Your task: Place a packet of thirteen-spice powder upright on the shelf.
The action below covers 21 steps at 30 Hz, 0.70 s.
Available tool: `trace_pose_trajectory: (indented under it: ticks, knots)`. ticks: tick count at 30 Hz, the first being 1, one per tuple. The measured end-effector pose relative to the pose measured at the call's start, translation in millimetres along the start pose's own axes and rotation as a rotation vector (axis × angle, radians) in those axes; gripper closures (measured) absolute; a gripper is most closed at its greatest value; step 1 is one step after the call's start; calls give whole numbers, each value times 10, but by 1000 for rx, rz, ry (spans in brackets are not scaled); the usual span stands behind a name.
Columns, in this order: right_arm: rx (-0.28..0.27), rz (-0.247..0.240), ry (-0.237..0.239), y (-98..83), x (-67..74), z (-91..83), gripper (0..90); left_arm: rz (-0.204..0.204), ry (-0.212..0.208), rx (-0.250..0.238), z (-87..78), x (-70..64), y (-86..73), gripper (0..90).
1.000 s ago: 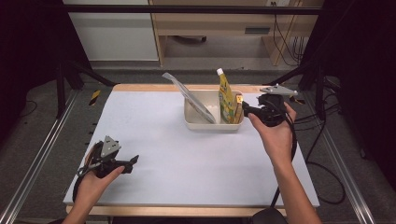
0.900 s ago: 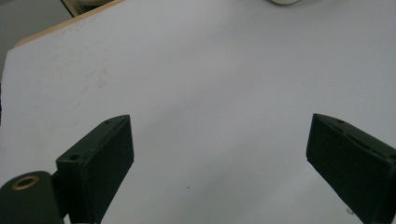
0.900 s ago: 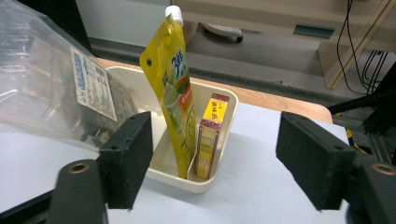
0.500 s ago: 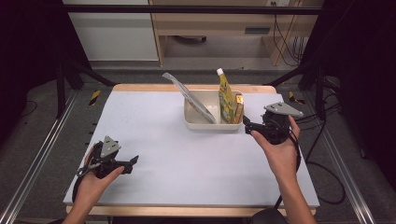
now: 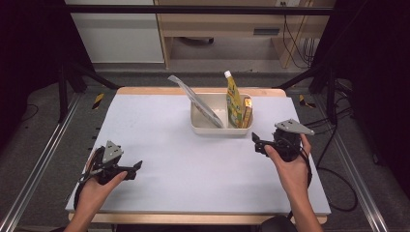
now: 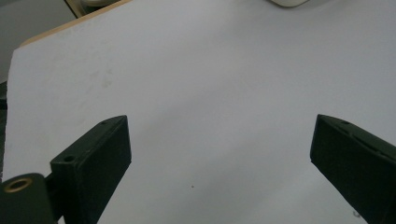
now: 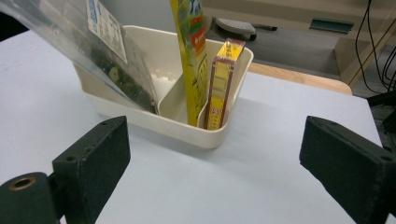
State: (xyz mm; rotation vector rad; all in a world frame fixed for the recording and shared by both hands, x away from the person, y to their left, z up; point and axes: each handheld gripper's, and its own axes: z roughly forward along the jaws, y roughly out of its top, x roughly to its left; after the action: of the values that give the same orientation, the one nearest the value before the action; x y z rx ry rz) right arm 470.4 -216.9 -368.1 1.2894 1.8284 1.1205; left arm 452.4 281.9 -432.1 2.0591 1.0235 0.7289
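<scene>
A cream bin stands at the table's far middle. In it a clear plastic bag leans left, a tall yellow pouch stands upright, and a small yellow-red box stands at its right end. My right gripper hovers just near-right of the bin, open; its jaws have just been opening and nothing is between them. Its own view looks past the gripper at the bin, bag, pouch and box. My left gripper rests at the near left, open and empty over the white table.
The white table top has a wooden far edge. Metal rails run along the left side, cables trail at the right. A cabinet and shelf stand beyond the table.
My right gripper has drawn back from the box in the bin, toward the person and lower, and its jaws have spread wider. The box stays in the bin. The left hand has not moved.
</scene>
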Motion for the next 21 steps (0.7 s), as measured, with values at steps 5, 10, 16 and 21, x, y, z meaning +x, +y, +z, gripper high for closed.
trace_pose_trajectory:
  ticks: [5, 10, 16, 21]
  knots:
    - [19, -16, 4, -101, 13, 11, 87, 1, -2, -1, 1, 2, -1, 48]
    - [39, -21, 1, -204, 12, 27, 87, 1, -1, 0, 0, 4, -3, 46]
    - [54, -26, -1, -292, -5, 25, 87, -1, 1, 0, 3, 10, -7, 46]
    - [66, -29, -5, -344, -15, 20, 86, 0, 0, -1, 2, 9, -7, 45]
